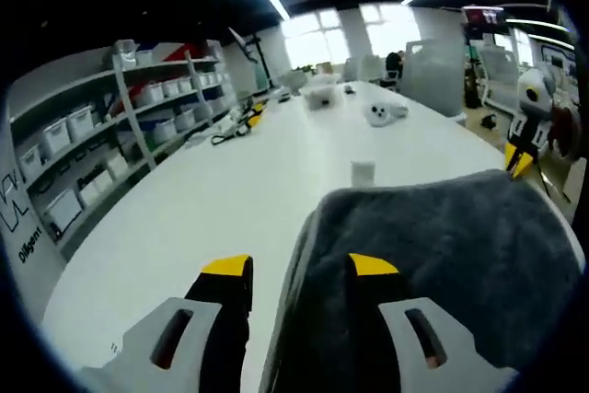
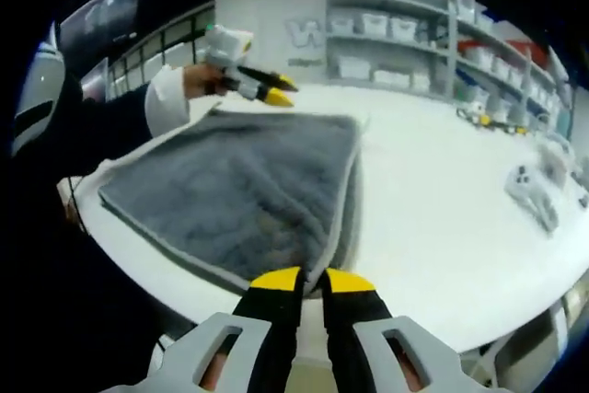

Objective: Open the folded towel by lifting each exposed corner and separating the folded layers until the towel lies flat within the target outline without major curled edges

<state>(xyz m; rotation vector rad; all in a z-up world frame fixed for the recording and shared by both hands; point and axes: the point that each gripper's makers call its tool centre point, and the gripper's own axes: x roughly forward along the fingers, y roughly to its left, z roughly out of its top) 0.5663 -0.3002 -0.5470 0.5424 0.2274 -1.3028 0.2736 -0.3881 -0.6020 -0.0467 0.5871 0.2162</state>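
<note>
Folded grey towel [image 2: 239, 195] on the white table [image 2: 442, 218], centre-left of the right gripper view. The right gripper [image 2: 311, 280], jaws nearly together, pinches the towel's near corner at bottom centre. The left gripper [image 1: 299, 267], jaws spread, straddles the towel's edge at lower centre of the left gripper view. Risk: lifting may carry every layer together, or the thick corner slips, leaving a curled edge.

Grey towel [image 2: 235, 190] — still folded, layered edges — on white table [image 2: 442, 200]
</note>
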